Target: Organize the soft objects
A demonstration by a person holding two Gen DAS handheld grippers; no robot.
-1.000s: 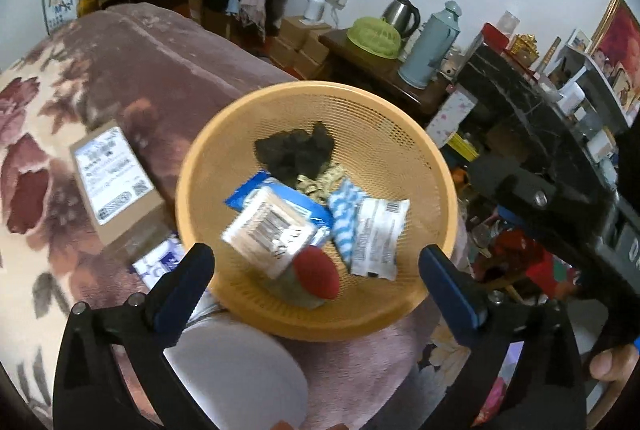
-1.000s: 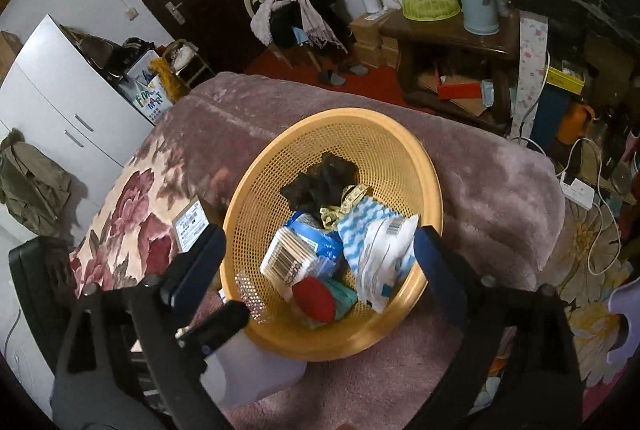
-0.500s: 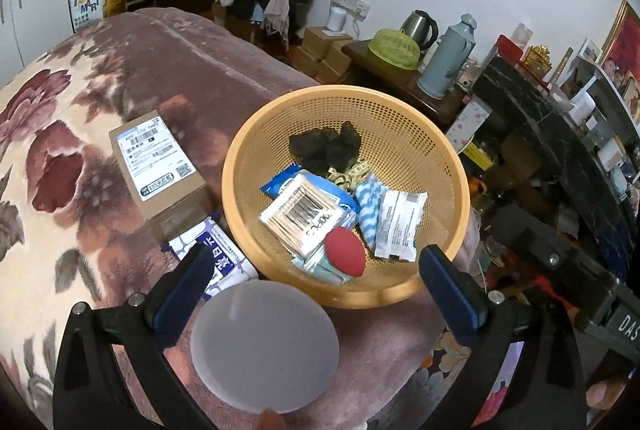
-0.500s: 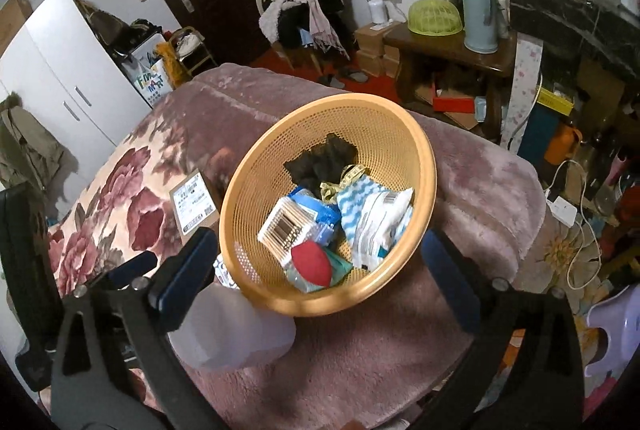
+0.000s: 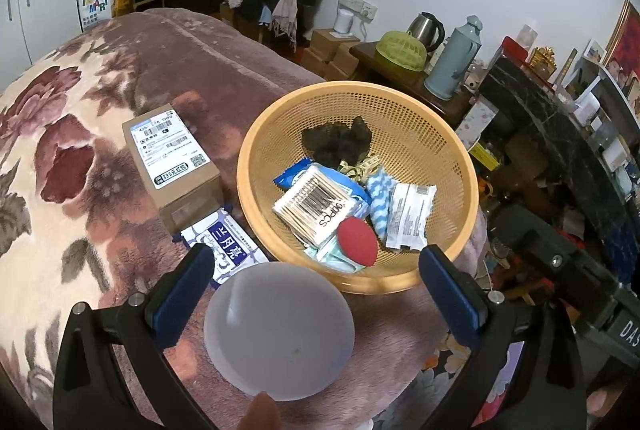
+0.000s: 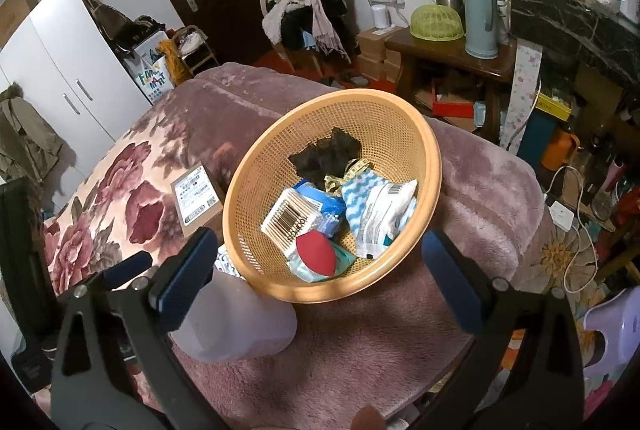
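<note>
Both hand-held grippers stand wide open and hold nothing. The left hand-held gripper [image 5: 316,266] and the right hand-held gripper [image 6: 320,254] each show dark blue pads spread toward the lower left and lower right of their frames.

The task's soft items lie in the round orange perforated plastic basket [image 5: 436,117], which rests on the mauve floral plush blanket [image 5: 60,157] covering the bed. In the left wrist view the basket sits at centre, directly ahead of the open jaws. Its contents: a red egg-shaped sponge [image 5: 357,241] nearest the gripper, a clear packet of cotton swabs with a barcode [image 5: 316,207], a blue-and-white wavy cloth [image 5: 379,197], a white sealed sachet [image 5: 410,216] and a dark crumpled fabric piece [image 5: 336,143] at the far side.

Judgement: the sponge is the closest candidate. Its long axis runs from upper left to lower right in the left view, oblique to the jaw line. Neither gripper is clearly nearer.

A translucent white round lid-like object [image 5: 279,330] lies between the left gripper's pads, untouched so far as can be told.

The left view alone shows the full face of the brown cardboard box with shipping label [image 5: 172,157] and the blue-and-white printed packet [image 5: 228,242] beside the basket. The right view shows the left gripper's pad [image 6: 128,268] at lower left.
</note>
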